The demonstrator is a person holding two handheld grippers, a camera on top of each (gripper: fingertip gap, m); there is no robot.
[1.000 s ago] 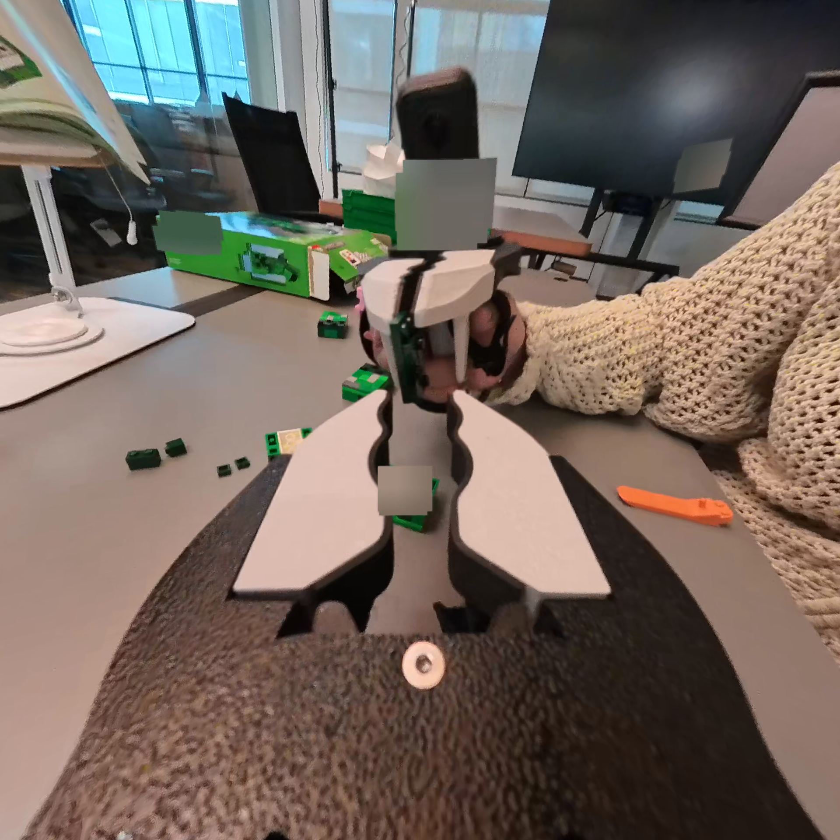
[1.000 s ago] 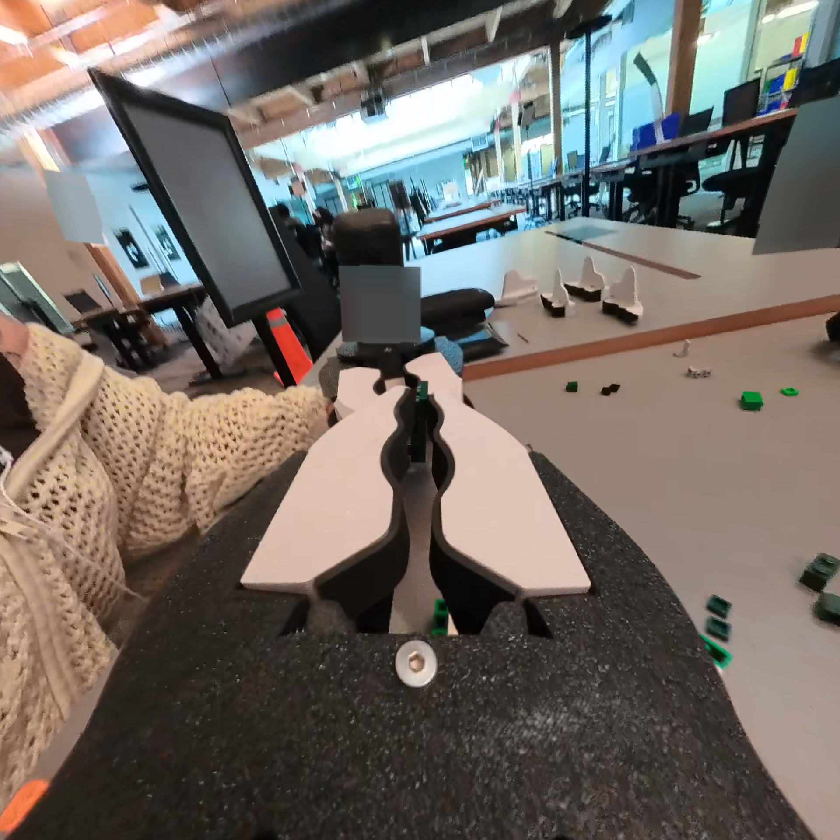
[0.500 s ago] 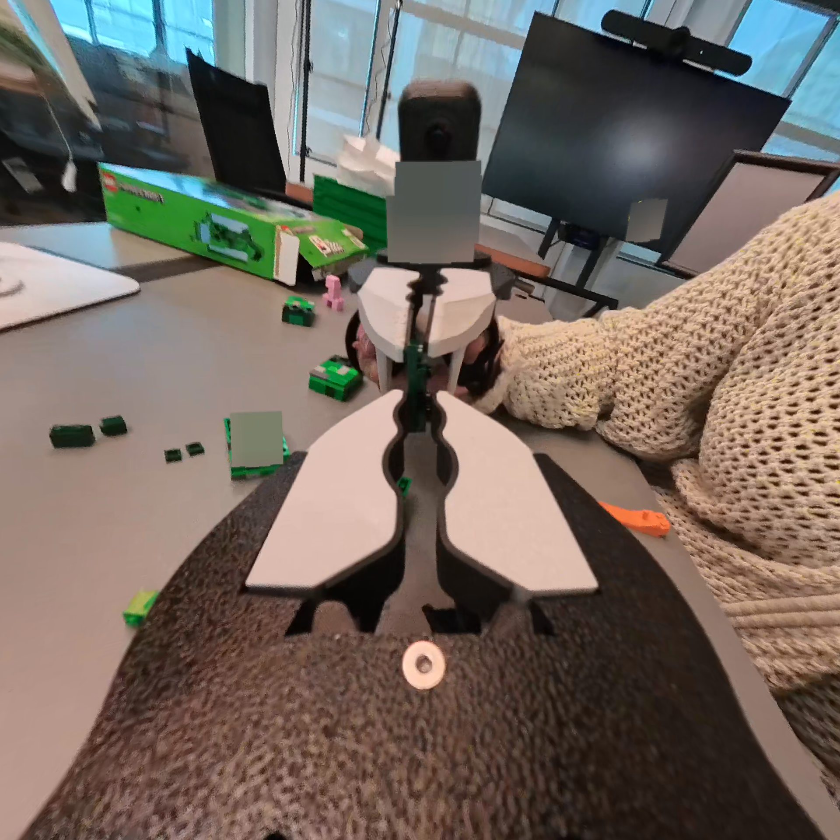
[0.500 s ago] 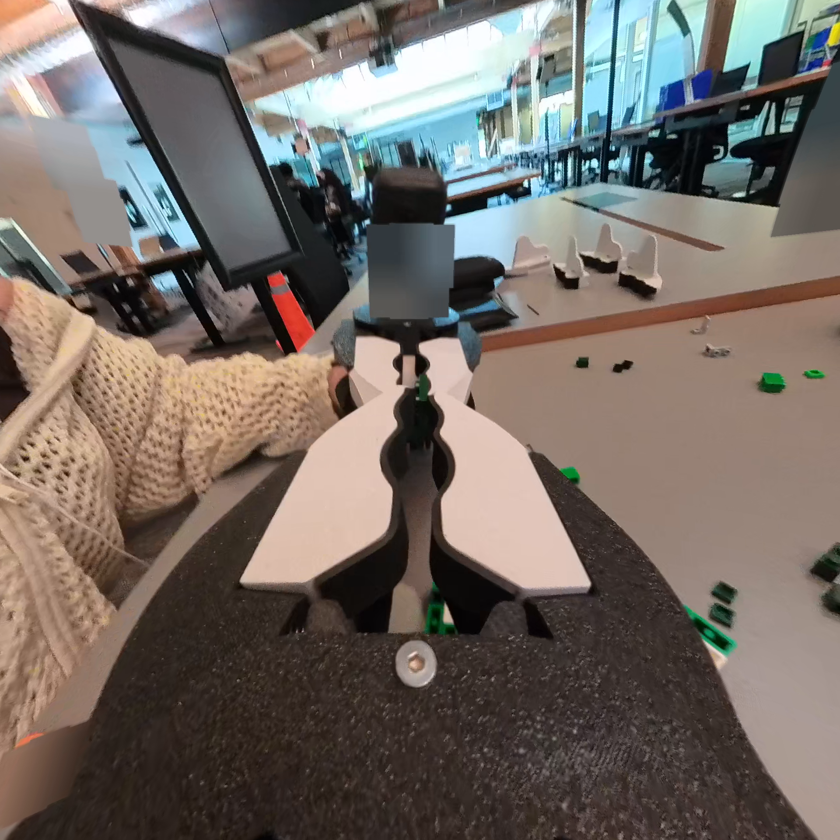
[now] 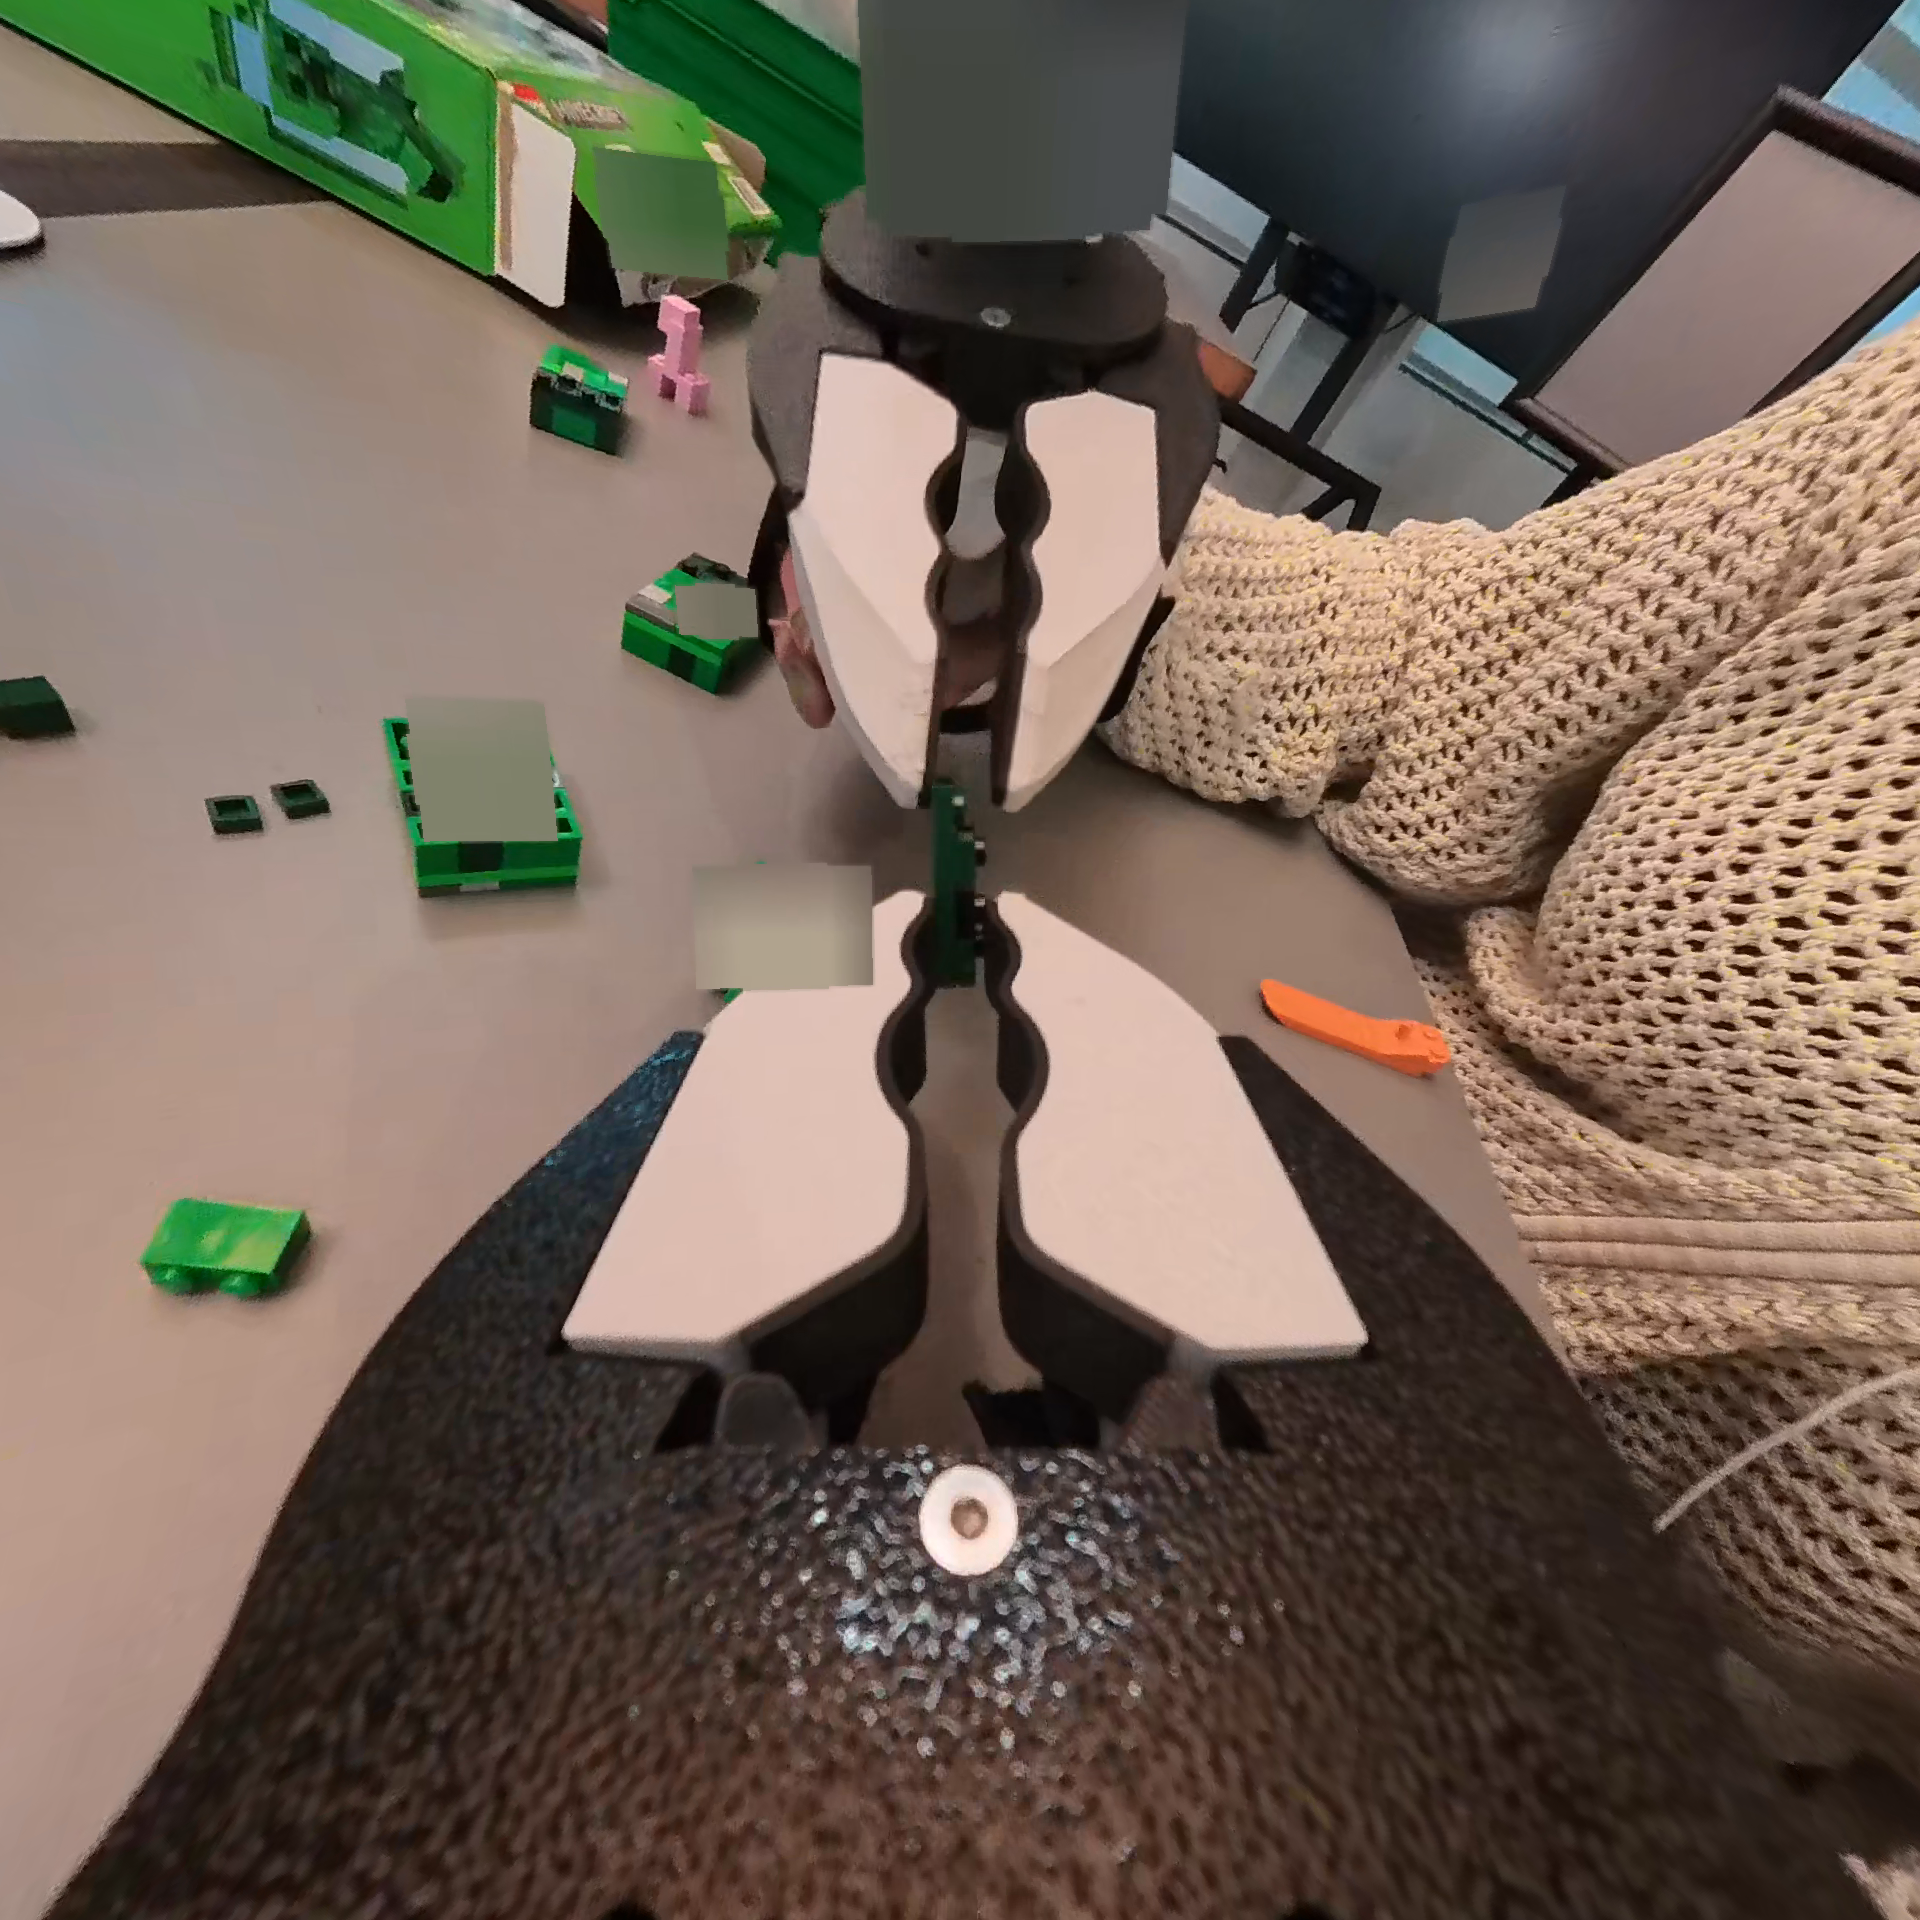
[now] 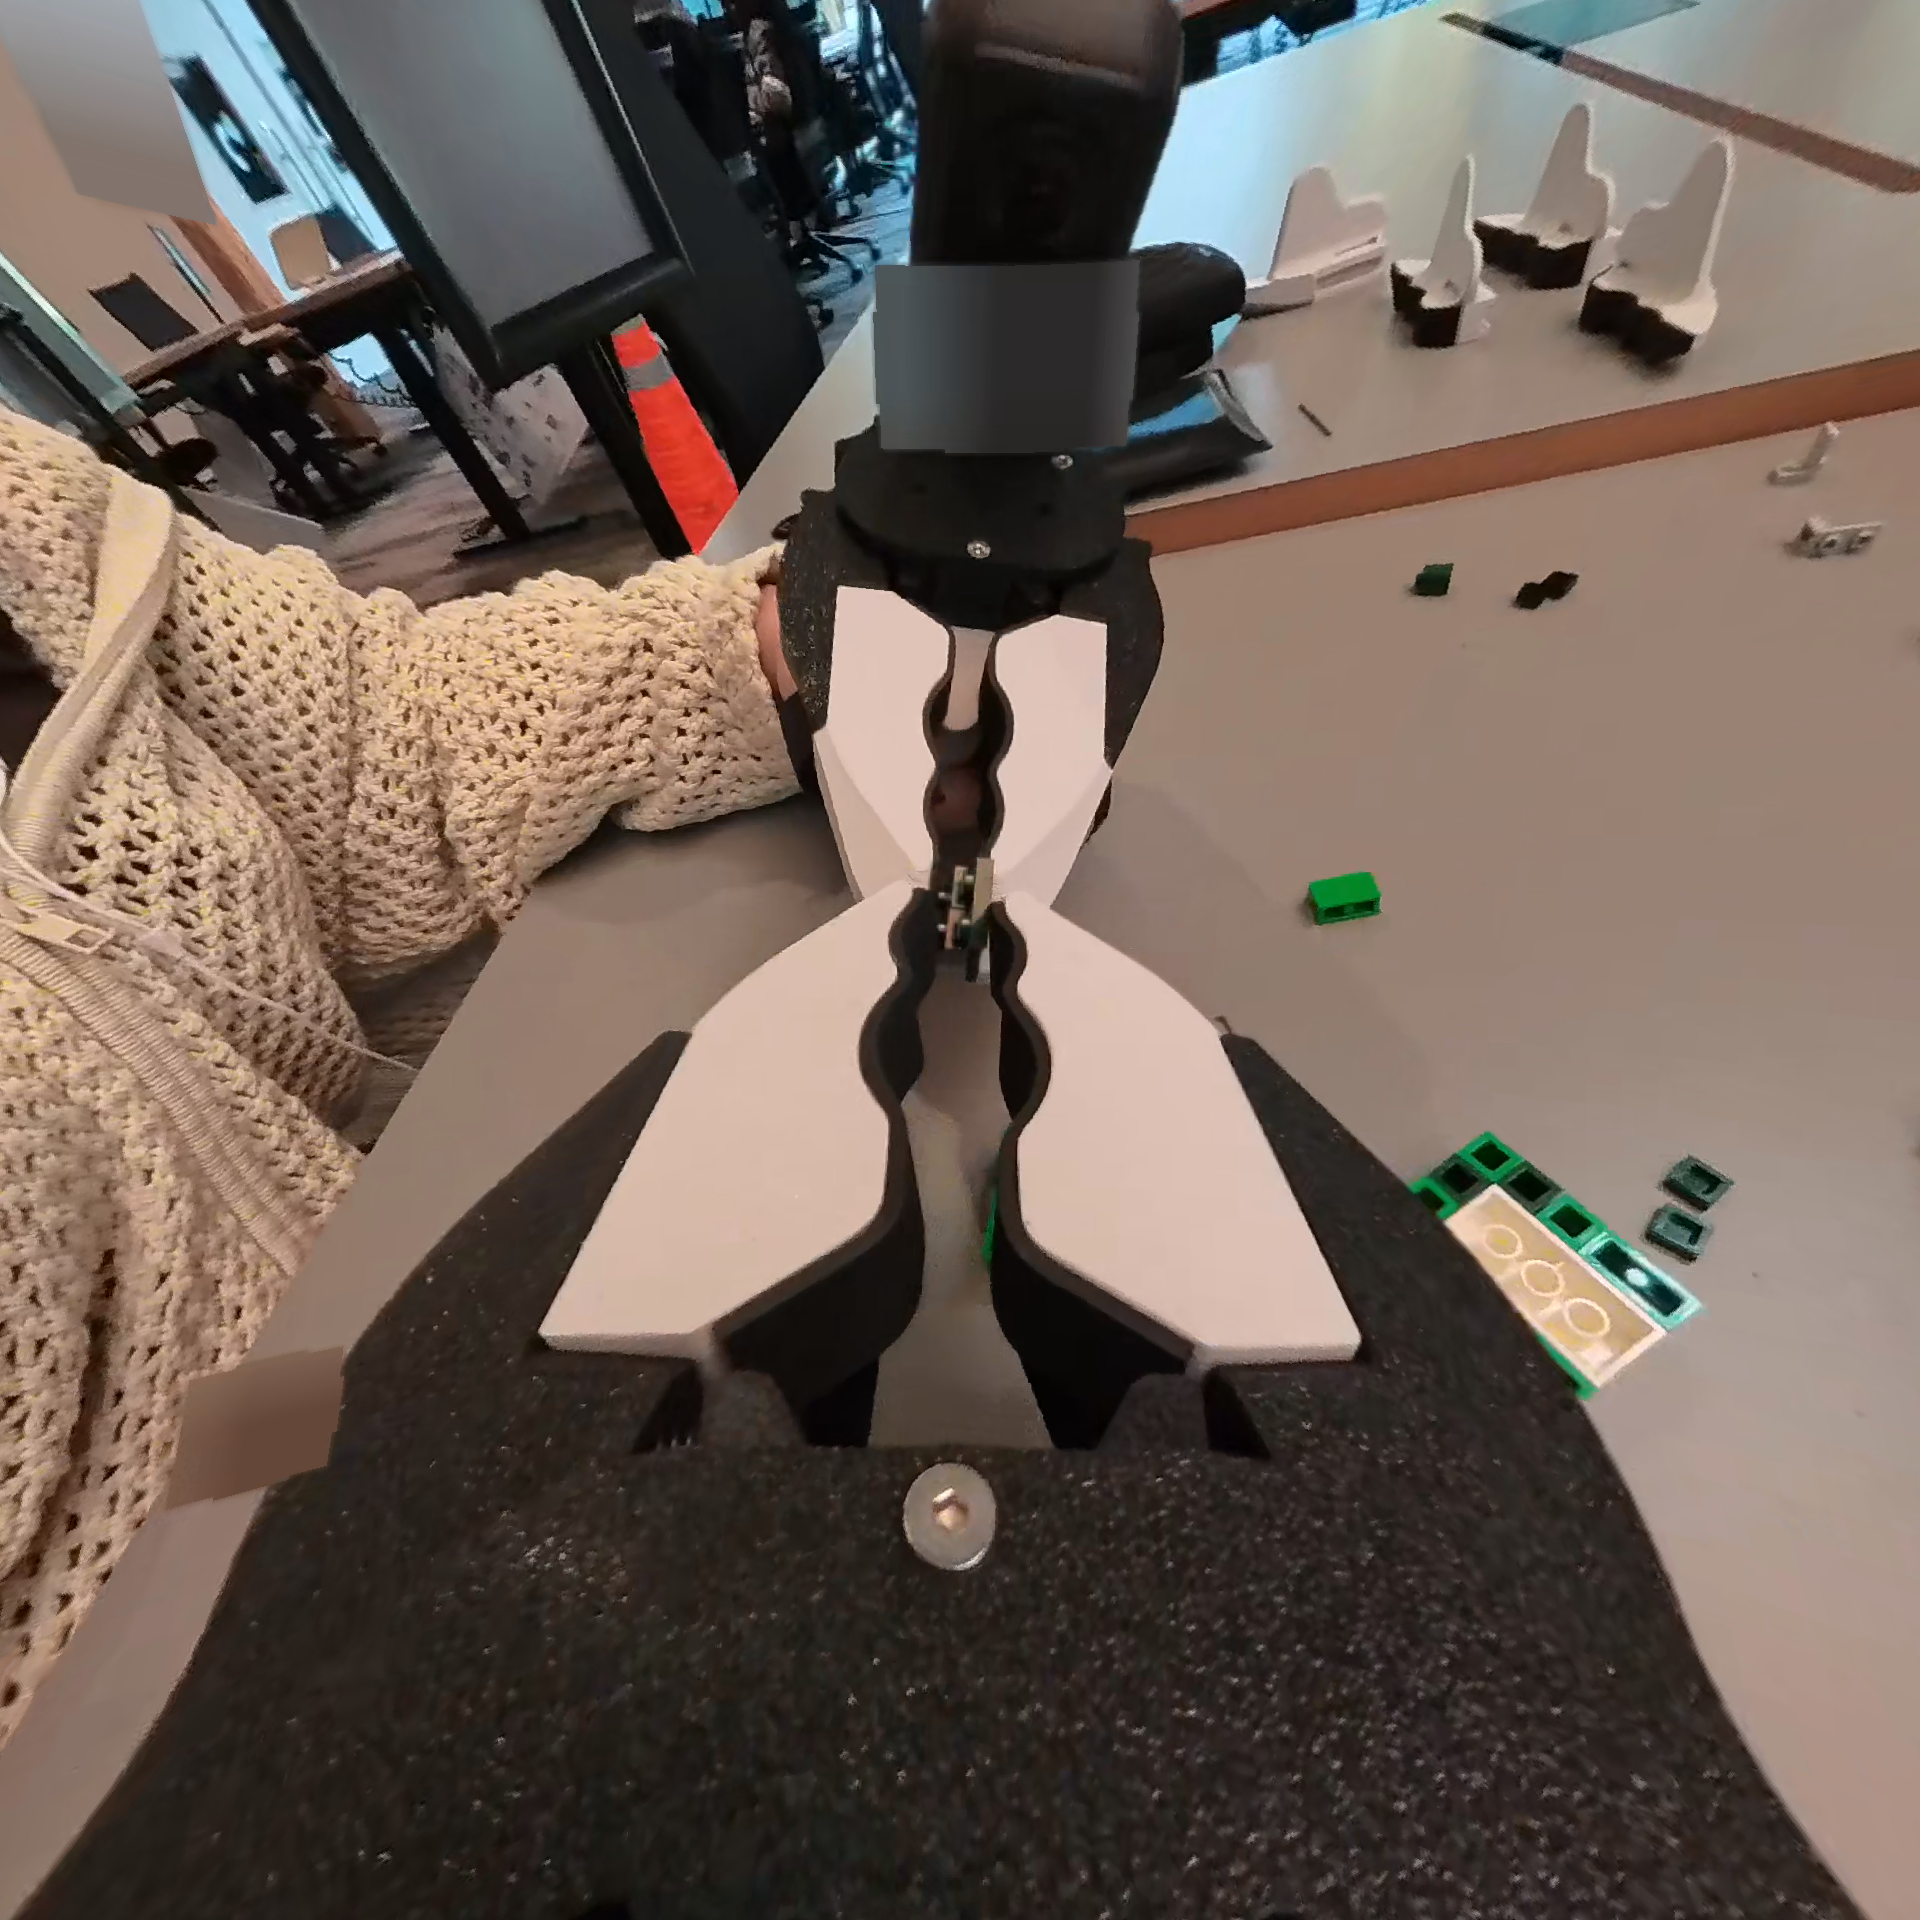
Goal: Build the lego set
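1. Left gripper (image 5: 954, 940), white fingers on a black foam body, is closed on the near end of a thin dark-green lego plate (image 5: 953, 894) held edge-up above the grey table (image 5: 260, 520).
2. Right gripper (image 5: 961, 805) pinches the far end, tips facing.
3. Judgement: the plate is light, rigid and slick-sided; grip the flat faces, not the studs.
4. Loose green bricks (image 5: 223, 1245) lie at left.

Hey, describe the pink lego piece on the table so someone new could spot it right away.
Find the big green box lying at the table's far side in the left wrist view. Just in front of its open end stands a small pink figure, beside a green block. It is the only pink piece among green ones.
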